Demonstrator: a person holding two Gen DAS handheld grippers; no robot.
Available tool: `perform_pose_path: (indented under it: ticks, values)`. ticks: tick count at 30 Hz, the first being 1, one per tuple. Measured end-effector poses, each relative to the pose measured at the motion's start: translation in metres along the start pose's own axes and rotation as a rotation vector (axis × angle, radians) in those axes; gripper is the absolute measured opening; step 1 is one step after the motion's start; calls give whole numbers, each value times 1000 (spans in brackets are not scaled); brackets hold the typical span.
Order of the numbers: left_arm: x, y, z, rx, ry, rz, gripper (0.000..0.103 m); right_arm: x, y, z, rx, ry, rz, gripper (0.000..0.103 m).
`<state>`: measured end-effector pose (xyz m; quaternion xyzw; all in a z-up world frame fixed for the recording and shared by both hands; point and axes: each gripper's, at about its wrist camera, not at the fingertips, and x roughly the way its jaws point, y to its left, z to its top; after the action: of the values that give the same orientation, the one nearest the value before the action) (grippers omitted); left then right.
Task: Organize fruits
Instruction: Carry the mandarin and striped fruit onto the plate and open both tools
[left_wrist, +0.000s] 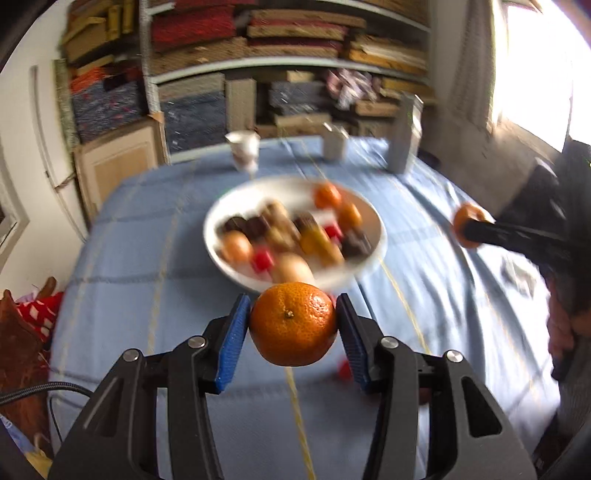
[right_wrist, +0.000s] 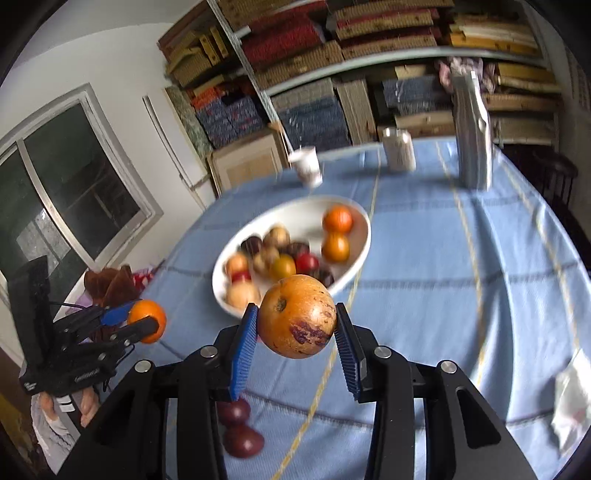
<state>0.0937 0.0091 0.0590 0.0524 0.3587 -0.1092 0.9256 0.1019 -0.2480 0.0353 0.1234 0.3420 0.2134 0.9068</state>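
My left gripper (left_wrist: 293, 323) is shut on a mandarin (left_wrist: 293, 325) and holds it above the blue tablecloth, just in front of the white bowl (left_wrist: 373, 243) of mixed fruit. It also shows in the right wrist view (right_wrist: 142, 323) at the left. My right gripper (right_wrist: 297, 321) is shut on a yellow-orange passion fruit with purple blotches (right_wrist: 297, 315), held in the air in front of the white bowl (right_wrist: 360, 254). In the left wrist view the right gripper (left_wrist: 469, 227) is at the right, with that fruit (left_wrist: 466, 218) partly hidden behind its finger.
Two dark purple fruits (right_wrist: 238, 430) lie on the cloth under my right gripper. A small red fruit (left_wrist: 343, 369) lies under my left gripper. A paper cup (right_wrist: 306, 166), a can (right_wrist: 398, 152) and a silver pouch (right_wrist: 472, 140) stand at the table's far end. A white packet (right_wrist: 570, 402) lies at the right.
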Motion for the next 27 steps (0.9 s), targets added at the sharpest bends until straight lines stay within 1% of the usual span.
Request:
perform_pose_path:
  ticks: [3,5,7,10,13,15,16,18,21,24,25,26,27]
  values:
    - [15,13,34,-55,-29,23,48,2,2,30,13,-44,8,42]
    - [33,18,51,-89,-27,35,48,16,4,44,24,-51,2,42]
    - [52,21,59,-106,-20,56,48,39,5,54,36,-44,-8,42]
    - [86,24,61,-132,5,64,48,81,4,61,51,1,-18,42]
    - [123,33,54,-170,61,40,48,120,5,61,35,48,-45,42]
    - [139,37,49,-176,92,42,48,143,6,60,22,74,-57,41]
    - [145,39,47,-175,103,42,48,153,6,60,13,83,-64,41]
    - [148,43,47,-169,91,56,48,167,7,59,-5,86,-85,41]
    - [149,47,50,-181,81,36,49,184,7,58,-39,92,-114,41]
    - [149,44,51,-169,70,40,59,195,6,56,-55,96,-134,44]
    - [148,41,51,-159,63,46,65,196,6,57,-59,90,-130,50]
    - [146,39,51,-150,60,49,73,194,8,57,-63,85,-123,59]
    - [145,37,51,-144,55,55,76,191,10,58,-63,74,-121,61]
